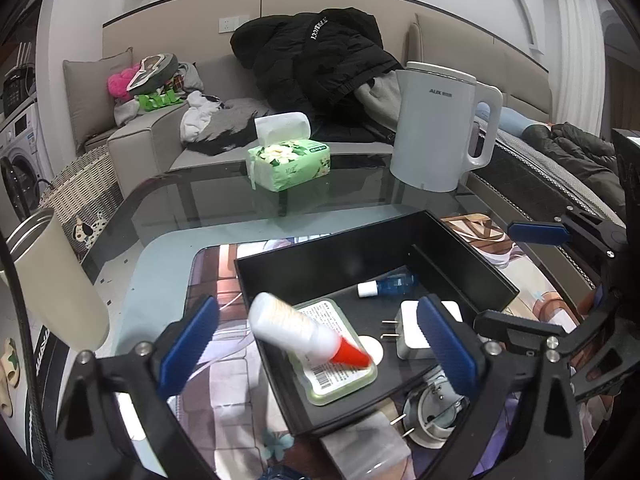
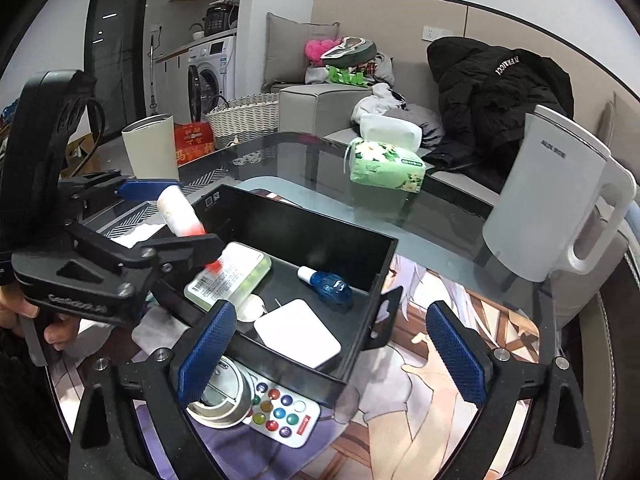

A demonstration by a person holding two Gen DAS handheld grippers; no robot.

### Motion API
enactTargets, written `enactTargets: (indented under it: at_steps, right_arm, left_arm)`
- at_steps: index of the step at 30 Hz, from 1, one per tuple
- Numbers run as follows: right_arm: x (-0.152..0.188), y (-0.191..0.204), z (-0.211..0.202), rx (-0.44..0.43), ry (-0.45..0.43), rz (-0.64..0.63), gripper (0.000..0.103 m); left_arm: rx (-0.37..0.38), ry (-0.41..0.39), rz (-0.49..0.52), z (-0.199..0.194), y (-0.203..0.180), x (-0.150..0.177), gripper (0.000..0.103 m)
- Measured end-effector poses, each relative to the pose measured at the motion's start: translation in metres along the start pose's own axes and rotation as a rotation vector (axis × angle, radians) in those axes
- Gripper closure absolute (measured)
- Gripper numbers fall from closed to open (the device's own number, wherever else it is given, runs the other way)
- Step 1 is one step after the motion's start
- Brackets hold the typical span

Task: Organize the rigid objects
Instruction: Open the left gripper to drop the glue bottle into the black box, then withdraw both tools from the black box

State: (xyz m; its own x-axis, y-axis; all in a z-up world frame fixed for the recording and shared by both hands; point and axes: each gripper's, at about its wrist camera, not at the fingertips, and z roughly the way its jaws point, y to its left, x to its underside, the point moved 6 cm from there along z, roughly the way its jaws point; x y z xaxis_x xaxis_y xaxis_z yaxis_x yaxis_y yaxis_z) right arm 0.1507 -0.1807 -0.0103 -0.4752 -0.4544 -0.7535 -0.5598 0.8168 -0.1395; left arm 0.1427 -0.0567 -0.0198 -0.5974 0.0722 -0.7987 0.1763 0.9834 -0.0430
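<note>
Tilting red-capped bottle between spread left gripper fingers, above black box

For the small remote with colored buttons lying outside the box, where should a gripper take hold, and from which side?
Grip the remote across its narrow width, on the two long edges, coming straight down from above. It lies flat, buttons up, on the mat, so only those thin edges offer opposing faces. Pinch toward the end away from the tape roll, which crowds its other end; the black box wall stands just behind. The right gripper is open and nearest.
</note>
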Motion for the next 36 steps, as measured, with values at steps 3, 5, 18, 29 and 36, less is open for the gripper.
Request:
enactTargets:
  at_steps: [3,5,18,29,36]
  right_arm:
    - [0.004,-0.004,-0.004,0.004,-0.001,0.008,0.004]
    - [0.006,-0.005,-0.007,0.002,0.000,0.016,0.002]
    - [0.032,-0.005,-0.016,-0.026,0.044,0.061,0.001]
    - [0.051,0.007,-0.012,-0.025,0.088,0.064,0.000]
    - [0.057,0.018,-0.008,-0.046,0.105,0.082,0.000]
  left_arm:
    - [-0.015,-0.003,0.008,-0.002,-0.002,0.002,0.000]
    - [-0.006,-0.010,-0.005,-0.005,0.000,0.002,0.000]
    - [-0.013,-0.019,-0.042,-0.031,0.006,0.016,0.000]
    - [-0.039,0.006,-0.036,-0.043,0.012,0.044,0.000]
    - [-0.049,0.028,-0.023,-0.046,0.009,0.061,0.000]
